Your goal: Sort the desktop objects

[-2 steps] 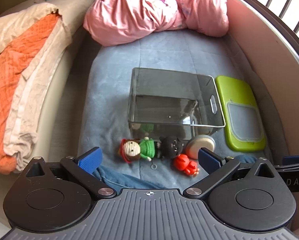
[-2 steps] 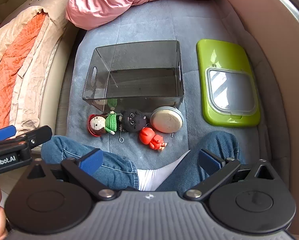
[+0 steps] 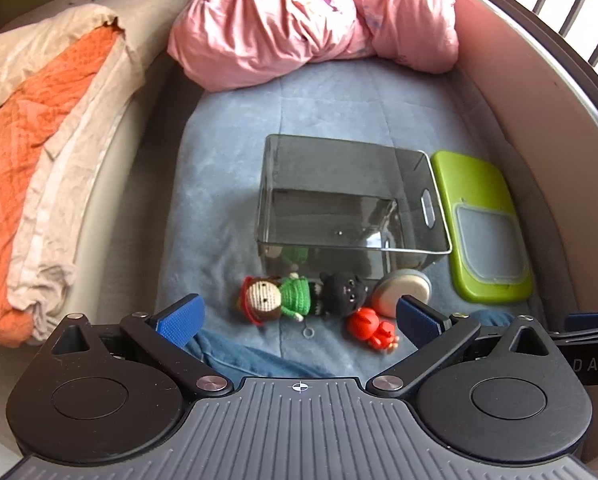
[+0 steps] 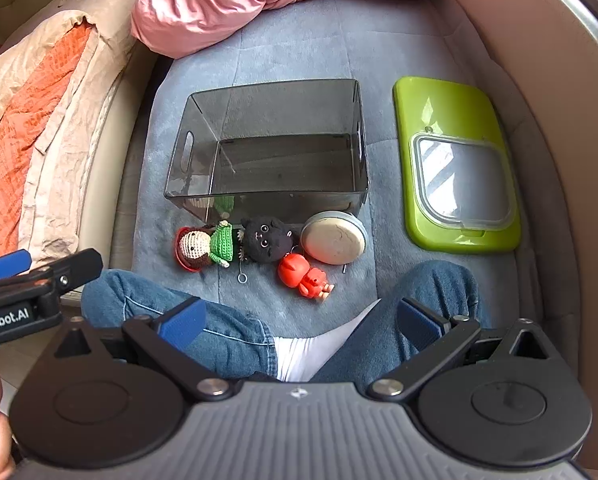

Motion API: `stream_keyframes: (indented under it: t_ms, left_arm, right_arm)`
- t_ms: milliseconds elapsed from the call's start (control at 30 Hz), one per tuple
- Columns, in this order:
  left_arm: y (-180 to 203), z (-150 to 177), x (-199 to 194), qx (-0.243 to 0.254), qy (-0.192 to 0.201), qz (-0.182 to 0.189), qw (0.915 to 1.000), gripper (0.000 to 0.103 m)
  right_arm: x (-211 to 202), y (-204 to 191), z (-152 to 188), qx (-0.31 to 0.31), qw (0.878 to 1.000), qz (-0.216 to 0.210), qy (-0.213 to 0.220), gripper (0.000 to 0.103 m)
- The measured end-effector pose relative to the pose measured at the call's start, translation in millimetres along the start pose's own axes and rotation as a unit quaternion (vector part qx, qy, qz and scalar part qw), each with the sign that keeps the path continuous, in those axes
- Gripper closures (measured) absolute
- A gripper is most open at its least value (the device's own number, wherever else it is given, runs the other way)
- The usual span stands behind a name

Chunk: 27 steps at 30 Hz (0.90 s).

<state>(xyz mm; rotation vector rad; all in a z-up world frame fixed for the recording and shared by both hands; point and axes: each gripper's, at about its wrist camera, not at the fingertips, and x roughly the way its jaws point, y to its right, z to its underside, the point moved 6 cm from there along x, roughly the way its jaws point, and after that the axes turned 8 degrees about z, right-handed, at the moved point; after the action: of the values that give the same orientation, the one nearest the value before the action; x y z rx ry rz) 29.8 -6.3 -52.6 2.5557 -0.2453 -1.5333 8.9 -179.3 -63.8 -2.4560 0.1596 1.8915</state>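
While my left gripper (image 3: 299,316) and right gripper (image 4: 301,322) both hang spread wide and empty, I see the crocheted green-shirted doll (image 3: 277,298), black plush cat (image 3: 343,294), red plastic figure (image 3: 369,326) and round beige tin (image 3: 401,290) ahead, against the smoky transparent plastic bin (image 3: 351,248).

Both wrist views look down, forward; share grey bin (image 3: 351,200) (image 4: 275,148).

Home bedrm: pink duvet (image 3: 311,20), orange blanket (image 3: 31,128), grey mattress pad (image 3: 219,184).
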Motion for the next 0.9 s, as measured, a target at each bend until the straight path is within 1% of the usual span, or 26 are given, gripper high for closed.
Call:
stream_keyframes:
  t_ms: [200,300,467,667,900]
  left_arm:
    - [2.9,-2.6,2.2,0.001,-0.002,0.003,1.0000,0.000]
    - [-1.3,0.9,0.6,0.004,-0.003,0.006,1.0000,0.000]
    - [-8.0,4.6,4.5,0.004,-0.009,0.011,0.9999,0.000]
    - [-18.9,11.9,9.8,0.000,-0.024,0.019,0.9995,0.000]
    - [-29.7,13.9,8.6,0.001,-0.030,0.021,0.9994,0.000]
  right_arm:
    - [-1.9,-0.9,6.5,0.002,1.000,-0.002,0.005,0.000]
    - [1.8,1.1,0.4,0.003,1.000,-0.009,-0.014,0.000]
    - [-1.0,-2.2,2.2,0.005,1.000,-0.006,-0.007,0.000]
    - [0.4,-3.2,-2.5,0.010,1.000,-0.014,-0.011,0.000]
    - [3.4,-6.1,-0.4,0.005,1.000,-0.018,-0.019,0.000]
